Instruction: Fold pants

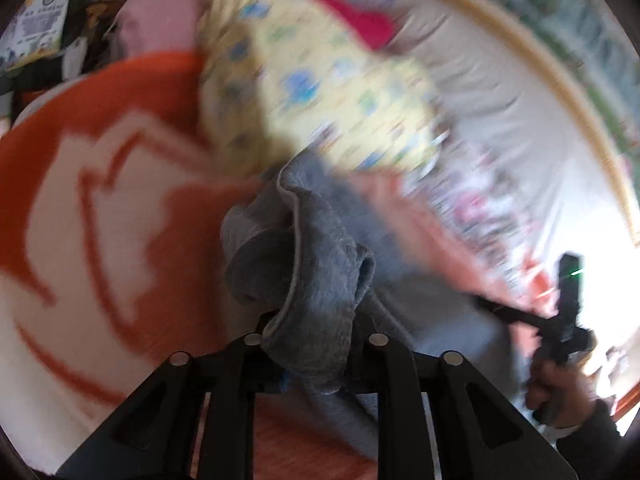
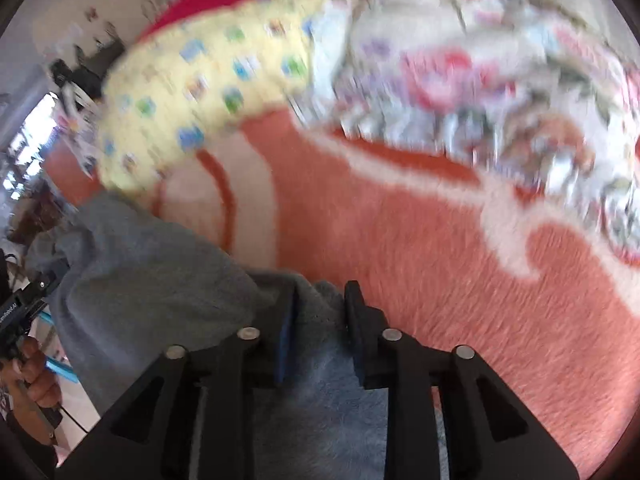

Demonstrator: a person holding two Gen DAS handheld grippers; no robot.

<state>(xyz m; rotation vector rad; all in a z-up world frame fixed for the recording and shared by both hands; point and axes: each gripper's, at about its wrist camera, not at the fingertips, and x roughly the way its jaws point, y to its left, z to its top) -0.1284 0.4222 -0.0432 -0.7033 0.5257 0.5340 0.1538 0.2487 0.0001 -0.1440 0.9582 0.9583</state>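
Observation:
The grey fleece pants point(image 1: 308, 264) hang bunched from my left gripper point(image 1: 312, 320), which is shut on a fold of the cloth and holds it above the orange and white blanket point(image 1: 100, 200). In the right wrist view the same pants point(image 2: 160, 280) stretch to the left, and my right gripper point(image 2: 318, 312) is shut on another part of them above the blanket point(image 2: 440, 260). The right gripper also shows in the left wrist view point(image 1: 568, 312), held by a hand at the right. Both views are blurred by motion.
A yellow patterned pillow point(image 1: 312, 92) and a red cloth point(image 1: 360, 12) lie at the far side of the blanket. A floral bedcover point(image 2: 500, 88) lies to the right. The bed's wooden rim point(image 1: 540, 72) curves behind. The other hand point(image 2: 32, 384) shows at lower left.

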